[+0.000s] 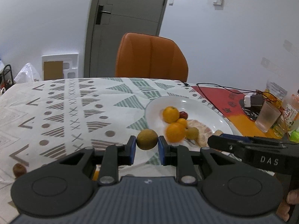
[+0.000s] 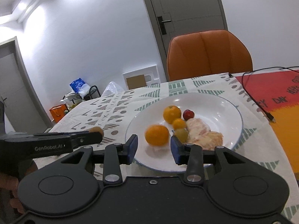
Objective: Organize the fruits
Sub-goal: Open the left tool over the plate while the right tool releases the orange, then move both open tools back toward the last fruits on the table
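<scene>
Fruits are gathered on the white plate (image 2: 231, 110), presumably for sorting. A brown-green fruit (image 1: 147, 139) is clamped in the left gripper (image 1: 147, 147) just short of the plate's rim, while an orange (image 2: 157, 135) lies unpinched between the parted jaws of the right gripper (image 2: 154, 147).

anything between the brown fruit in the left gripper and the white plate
Nothing visible. The left gripper holds the brown fruit just off the white plate rim, with only bare tablecloth between.
</scene>
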### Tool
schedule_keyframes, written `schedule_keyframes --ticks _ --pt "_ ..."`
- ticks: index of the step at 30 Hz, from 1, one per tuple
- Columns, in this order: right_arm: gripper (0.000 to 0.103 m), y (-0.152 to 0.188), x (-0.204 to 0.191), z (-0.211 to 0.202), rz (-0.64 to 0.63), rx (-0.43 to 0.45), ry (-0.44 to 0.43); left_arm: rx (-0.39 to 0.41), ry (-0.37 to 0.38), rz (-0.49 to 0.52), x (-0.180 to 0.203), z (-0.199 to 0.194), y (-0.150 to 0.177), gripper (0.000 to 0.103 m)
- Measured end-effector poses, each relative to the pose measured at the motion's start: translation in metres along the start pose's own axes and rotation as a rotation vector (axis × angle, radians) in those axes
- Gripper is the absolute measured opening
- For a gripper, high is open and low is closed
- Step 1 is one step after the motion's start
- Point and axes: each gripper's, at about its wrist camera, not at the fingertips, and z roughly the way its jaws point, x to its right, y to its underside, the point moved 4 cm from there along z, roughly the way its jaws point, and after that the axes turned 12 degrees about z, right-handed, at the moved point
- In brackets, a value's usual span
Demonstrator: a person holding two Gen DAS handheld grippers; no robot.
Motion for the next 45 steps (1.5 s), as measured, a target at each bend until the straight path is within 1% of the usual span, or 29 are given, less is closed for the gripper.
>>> schedule_keyframes --ticks 19,20,25,28,31,33,36,37,39,42,44,45 --pt "0.041 0.001 0.018 -0.015 0.014 0.001 0.018 0.014 0.064 0.063 0.043 0.019 -0.026 0.024" --pt "0.042 0.001 0.018 -0.015 0.015 0.001 0.020 0.016 0.057 0.062 0.043 0.019 -0.026 0.027" --pt "0.045 0.002 0.018 -0.014 0.015 -0.005 0.019 -0.001 0.035 0.047 0.035 0.015 -0.021 0.028" --pt "0.048 0.003 0.013 -0.012 0.007 -0.006 0.012 -0.014 0.012 0.025 0.025 0.012 -0.017 0.034" --pt "0.052 0.005 0.009 -0.009 -0.002 -0.008 0.007 -0.020 -0.016 0.011 0.014 0.006 -0.012 0.044" --pt "0.054 0.007 0.005 -0.008 -0.007 -0.009 0.003 -0.021 -0.035 0.005 0.008 0.002 -0.010 0.055" --pt "0.056 0.009 -0.001 -0.006 -0.014 -0.013 -0.004 -0.022 -0.066 -0.008 -0.002 -0.004 -0.006 0.064" --pt "0.059 0.010 -0.003 -0.005 -0.016 -0.013 -0.006 -0.022 -0.074 -0.014 -0.006 -0.007 -0.005 0.066" --pt "0.062 0.010 -0.007 -0.004 -0.021 -0.011 -0.013 -0.023 -0.089 -0.026 -0.013 -0.010 -0.003 0.074" --pt "0.066 0.011 -0.013 -0.002 -0.032 -0.013 -0.021 -0.027 -0.117 -0.040 -0.023 -0.014 0.000 0.078" --pt "0.076 0.012 -0.017 0.000 -0.036 -0.015 -0.028 -0.036 -0.131 -0.046 -0.028 -0.016 0.002 0.081" --pt "0.078 0.012 -0.019 0.000 -0.037 -0.014 -0.032 -0.040 -0.138 -0.048 -0.030 -0.017 0.003 0.084"
